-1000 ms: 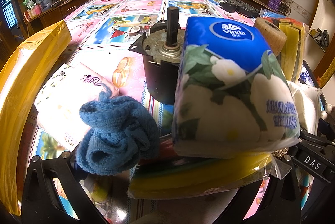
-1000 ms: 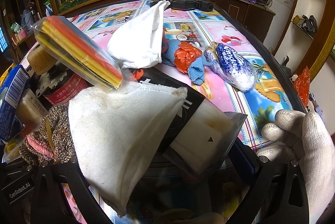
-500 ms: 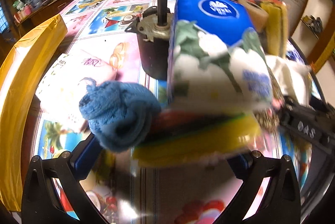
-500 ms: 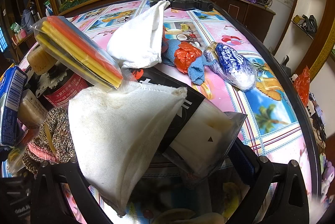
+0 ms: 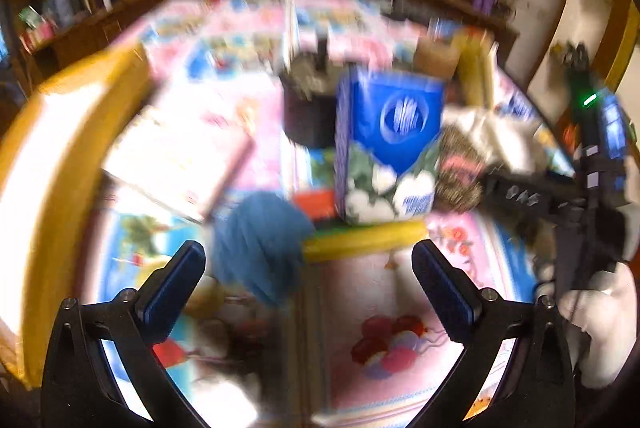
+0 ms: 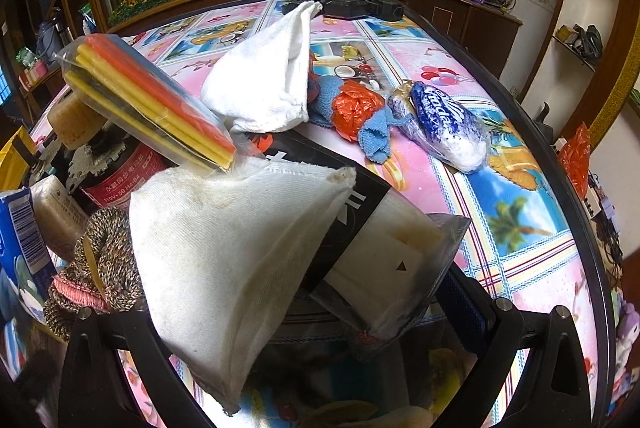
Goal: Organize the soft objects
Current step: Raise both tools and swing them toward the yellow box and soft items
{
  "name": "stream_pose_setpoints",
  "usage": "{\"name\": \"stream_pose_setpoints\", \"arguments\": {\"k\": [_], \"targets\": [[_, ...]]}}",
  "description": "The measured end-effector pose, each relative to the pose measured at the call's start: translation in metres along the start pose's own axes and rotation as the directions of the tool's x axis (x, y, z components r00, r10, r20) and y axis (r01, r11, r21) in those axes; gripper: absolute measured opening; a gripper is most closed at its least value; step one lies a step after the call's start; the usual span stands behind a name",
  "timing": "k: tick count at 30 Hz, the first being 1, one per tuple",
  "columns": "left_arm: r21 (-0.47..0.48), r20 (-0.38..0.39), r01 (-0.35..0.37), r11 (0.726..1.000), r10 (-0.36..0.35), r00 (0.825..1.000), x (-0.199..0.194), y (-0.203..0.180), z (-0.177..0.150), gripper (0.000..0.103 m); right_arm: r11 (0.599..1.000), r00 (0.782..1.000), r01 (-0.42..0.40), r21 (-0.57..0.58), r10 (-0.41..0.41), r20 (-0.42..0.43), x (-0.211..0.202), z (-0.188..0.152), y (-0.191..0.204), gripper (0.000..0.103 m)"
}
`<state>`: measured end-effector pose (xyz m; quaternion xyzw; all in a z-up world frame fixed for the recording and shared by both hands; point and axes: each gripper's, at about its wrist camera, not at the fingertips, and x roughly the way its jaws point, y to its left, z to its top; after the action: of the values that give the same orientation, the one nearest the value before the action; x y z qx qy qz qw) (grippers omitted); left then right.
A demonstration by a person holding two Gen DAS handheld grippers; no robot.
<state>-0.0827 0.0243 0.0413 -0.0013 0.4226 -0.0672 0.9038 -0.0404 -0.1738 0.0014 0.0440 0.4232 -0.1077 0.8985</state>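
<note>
Judging from the blurred left view, your left gripper (image 5: 308, 288) hangs spread and empty — the blue cloth (image 5: 260, 248) lies just ahead, nearer its left finger. Your right gripper (image 6: 304, 312) seems to pinch the white cloth (image 6: 224, 248), though its fingertips are hidden.

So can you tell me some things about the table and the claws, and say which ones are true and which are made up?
1. The left claw is open with nothing between its fingers. True.
2. The blue tissue pack lies flat. False: it stands upright.
3. The blue cloth sits near the left claw. True.
4. A white cloth sits right in front of the right claw. True.
5. The orange plastic bag lies on a green cloth. False: it lies on a blue one.
</note>
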Motion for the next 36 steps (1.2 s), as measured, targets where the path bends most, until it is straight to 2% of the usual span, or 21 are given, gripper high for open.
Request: {"name": "stream_pose_setpoints", "arguments": {"k": [2, 3, 5, 6, 9, 11, 14, 16, 17, 21, 22, 26, 29, 32, 36], "targets": [[-0.019, 0.116, -0.002, 1.0, 0.005, 0.993, -0.028, 0.007, -0.004, 0.103, 1.0, 1.0, -0.009, -0.007, 0.009, -0.006, -0.001, 0.0, -0.001, 0.102], [-0.03, 0.18, -0.002, 1.0, 0.007, 0.984, -0.042, 0.012, -0.007, 0.103, 1.0, 1.0, -0.012, -0.011, 0.012, -0.013, 0.0, 0.0, -0.002, 0.102], [-0.048, 0.309, -0.028, 0.998, 0.041, 0.95, -0.064, 0.025, -0.012, 0.103, 1.0, 0.999, -0.007, -0.005, 0.007, -0.043, -0.001, 0.0, -0.003, 0.102], [-0.052, 0.322, -0.035, 0.998, 0.05, 0.945, -0.065, 0.031, -0.011, 0.103, 1.0, 0.999, -0.002, -0.001, 0.002, -0.052, -0.002, 0.0, -0.003, 0.102], [-0.098, 0.262, -0.054, 0.994, 0.078, 0.962, -0.059, 0.055, -0.006, 0.103, 1.0, 0.998, -0.002, -0.026, 0.0, -0.059, -0.005, -0.001, 0.003, 0.102], [-0.15, 0.266, -0.058, 0.987, 0.097, 0.959, -0.063, 0.068, -0.008, 0.103, 1.0, 0.998, 0.0, -0.025, -0.001, -0.056, -0.006, -0.002, 0.003, 0.102], [-0.212, 0.33, -0.091, 0.973, 0.159, 0.931, -0.077, 0.08, -0.009, 0.103, 0.999, 0.999, 0.028, -0.042, -0.03, -0.037, -0.012, -0.006, 0.008, 0.102], [-0.249, 0.377, -0.11, 0.962, 0.201, 0.904, -0.089, 0.088, -0.011, 0.103, 0.991, 0.994, 0.105, -0.081, -0.105, 0.004, -0.02, -0.01, 0.018, 0.102], [-0.262, 0.389, -0.106, 0.959, 0.206, 0.898, -0.092, 0.093, -0.012, 0.103, 0.984, 0.989, 0.148, -0.097, -0.146, 0.035, -0.024, -0.011, 0.022, 0.101], [-0.271, 0.375, -0.129, 0.954, 0.228, 0.899, -0.093, 0.099, -0.013, 0.103, 0.971, 0.963, 0.214, -0.104, -0.192, 0.189, -0.058, -0.021, 0.038, 0.101], [-0.268, 0.376, -0.128, 0.955, 0.225, 0.899, -0.093, 0.099, -0.014, 0.103, 0.968, 0.948, 0.23, -0.099, -0.2, 0.247, -0.074, -0.025, 0.042, 0.101], [-0.221, 0.398, -0.124, 0.967, 0.206, 0.894, -0.09, 0.092, -0.019, 0.103, 0.958, 0.898, 0.271, -0.091, -0.217, 0.382, -0.114, -0.039, 0.054, 0.102], [-0.188, 0.401, -0.107, 0.976, 0.176, 0.899, -0.088, 0.084, -0.021, 0.103, 0.956, 0.876, 0.279, -0.088, -0.216, 0.43, -0.134, -0.051, 0.061, 0.102], [-0.161, 0.395, -0.087, 0.983, 0.145, 0.907, -0.085, 0.078, -0.02, 0.103, 0.955, 0.875, 0.28, -0.094, -0.214, 0.435, -0.135, -0.06, 0.059, 0.102], [-0.158, 0.378, -0.088, 0.984, 0.142, 0.915, -0.083, 0.076, -0.018, 0.103, 0.954, 0.874, 0.286, -0.089, -0.221, 0.432, -0.131, -0.064, 0.056, 0.102]]}}
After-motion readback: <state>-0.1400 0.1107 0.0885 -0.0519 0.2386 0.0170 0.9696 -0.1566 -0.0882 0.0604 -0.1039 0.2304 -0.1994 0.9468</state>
